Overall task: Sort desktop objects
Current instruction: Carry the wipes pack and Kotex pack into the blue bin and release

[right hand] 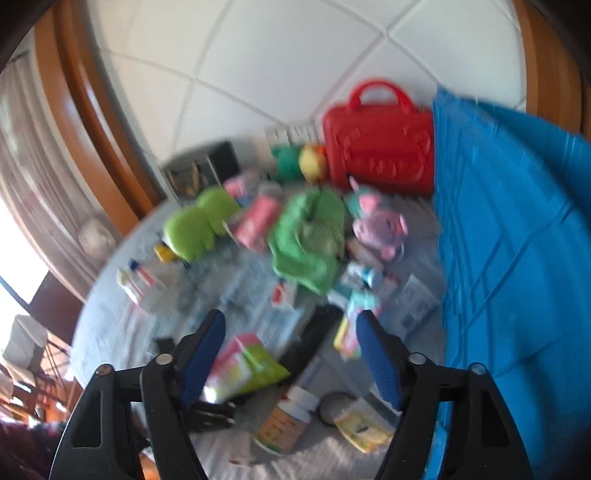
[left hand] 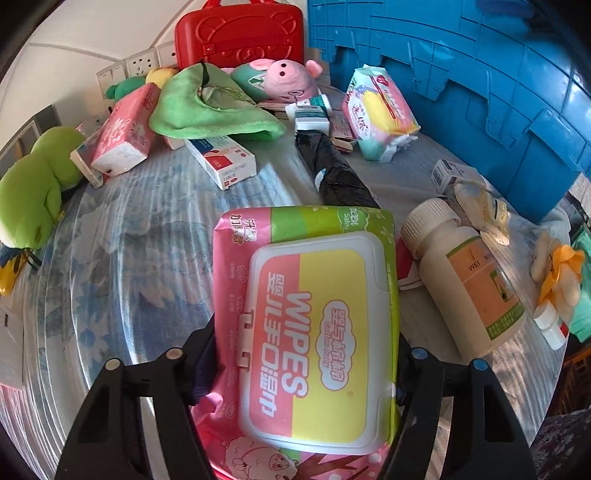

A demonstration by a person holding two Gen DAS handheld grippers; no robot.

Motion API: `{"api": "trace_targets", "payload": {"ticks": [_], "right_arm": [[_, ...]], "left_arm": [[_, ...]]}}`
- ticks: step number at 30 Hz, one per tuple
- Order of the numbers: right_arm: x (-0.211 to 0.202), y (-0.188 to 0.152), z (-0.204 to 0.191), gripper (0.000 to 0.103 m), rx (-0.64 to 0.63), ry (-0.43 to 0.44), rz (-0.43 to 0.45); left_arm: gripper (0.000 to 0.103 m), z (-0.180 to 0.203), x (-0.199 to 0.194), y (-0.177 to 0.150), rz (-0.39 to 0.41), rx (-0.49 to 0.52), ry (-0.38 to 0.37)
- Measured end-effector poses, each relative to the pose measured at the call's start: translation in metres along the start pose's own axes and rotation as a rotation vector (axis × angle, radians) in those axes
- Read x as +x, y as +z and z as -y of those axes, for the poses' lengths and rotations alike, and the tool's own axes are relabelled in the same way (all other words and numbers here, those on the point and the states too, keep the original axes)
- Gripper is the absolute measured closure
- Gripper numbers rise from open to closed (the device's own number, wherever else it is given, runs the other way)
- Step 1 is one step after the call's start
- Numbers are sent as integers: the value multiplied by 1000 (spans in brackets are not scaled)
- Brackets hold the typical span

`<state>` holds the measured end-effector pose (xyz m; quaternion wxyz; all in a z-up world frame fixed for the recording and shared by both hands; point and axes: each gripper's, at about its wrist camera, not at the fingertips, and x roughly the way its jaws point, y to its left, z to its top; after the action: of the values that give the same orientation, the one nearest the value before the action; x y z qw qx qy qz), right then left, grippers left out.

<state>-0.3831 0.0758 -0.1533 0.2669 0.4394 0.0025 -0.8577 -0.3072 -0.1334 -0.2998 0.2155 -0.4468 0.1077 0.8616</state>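
My left gripper (left hand: 306,354) is shut on a pink and green pack of baby wipes (left hand: 314,332), which fills the gap between its jaws just above the table. The same pack (right hand: 243,365) shows blurred in the right wrist view, with the left gripper's black body under it. My right gripper (right hand: 290,332) is open and empty, held high above the table. A white pill bottle (left hand: 465,280) lies right of the pack. A second wipes pack (left hand: 380,110) lies farther back.
A large blue crate (left hand: 498,81) stands at the right and a red case (left hand: 240,33) at the back. A green cloth (left hand: 207,103), pink pig plush (left hand: 291,79), pink tissue pack (left hand: 125,129), black folded umbrella (left hand: 332,170), small boxes and green plush (left hand: 33,192) crowd the table.
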Motion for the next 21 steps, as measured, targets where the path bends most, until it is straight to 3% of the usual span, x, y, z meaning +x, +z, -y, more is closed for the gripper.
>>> {"api": "trace_targets", "payload": {"ticks": [3, 9, 11, 13, 15, 21], "right_arm": [[50, -14, 20, 22, 67, -42, -82], [164, -17, 80, 22, 202, -204, -229], [195, -17, 92, 31, 223, -235, -263], [214, -18, 91, 61, 159, -311, -262], [215, -19, 82, 62, 105, -326, -247], [161, -33, 47, 63, 56, -196, -141]], "left_arm": [[34, -1, 1, 1, -5, -4, -4], [34, 1, 2, 3, -9, -11, 9], [34, 1, 2, 3, -7, -14, 6], [35, -1, 1, 2, 1, -23, -2], [35, -2, -1, 1, 9, -33, -31], [37, 2, -17, 6, 51, -34, -45]]}}
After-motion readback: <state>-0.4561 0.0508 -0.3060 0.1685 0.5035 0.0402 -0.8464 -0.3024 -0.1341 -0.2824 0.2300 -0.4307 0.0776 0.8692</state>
